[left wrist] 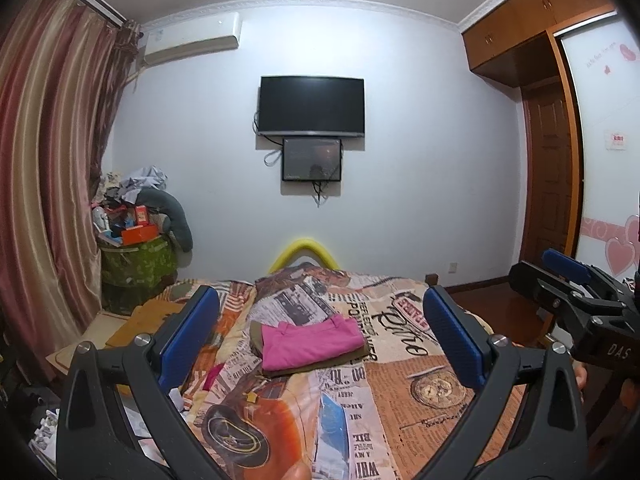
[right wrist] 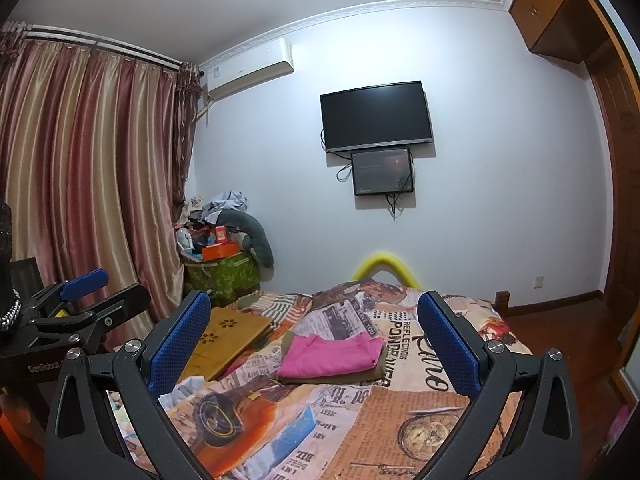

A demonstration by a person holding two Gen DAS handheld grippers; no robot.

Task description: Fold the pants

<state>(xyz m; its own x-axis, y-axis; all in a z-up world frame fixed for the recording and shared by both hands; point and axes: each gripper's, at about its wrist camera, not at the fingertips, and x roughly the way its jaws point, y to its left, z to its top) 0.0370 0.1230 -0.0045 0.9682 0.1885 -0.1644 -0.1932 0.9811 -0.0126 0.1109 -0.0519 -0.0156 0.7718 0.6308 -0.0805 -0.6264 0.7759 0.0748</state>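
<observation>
Folded pink pants lie on top of a folded olive garment in the middle of the bed; the pink pants also show in the right wrist view. My left gripper is open and empty, held above the near part of the bed, well short of the pile. My right gripper is open and empty too, at about the same height. The right gripper shows at the right edge of the left wrist view; the left gripper shows at the left edge of the right wrist view.
The bed has a newspaper-print cover. A wooden lap desk lies on the bed's left side. A cluttered green bin stands by the curtain. A TV hangs on the far wall; a wardrobe is at right.
</observation>
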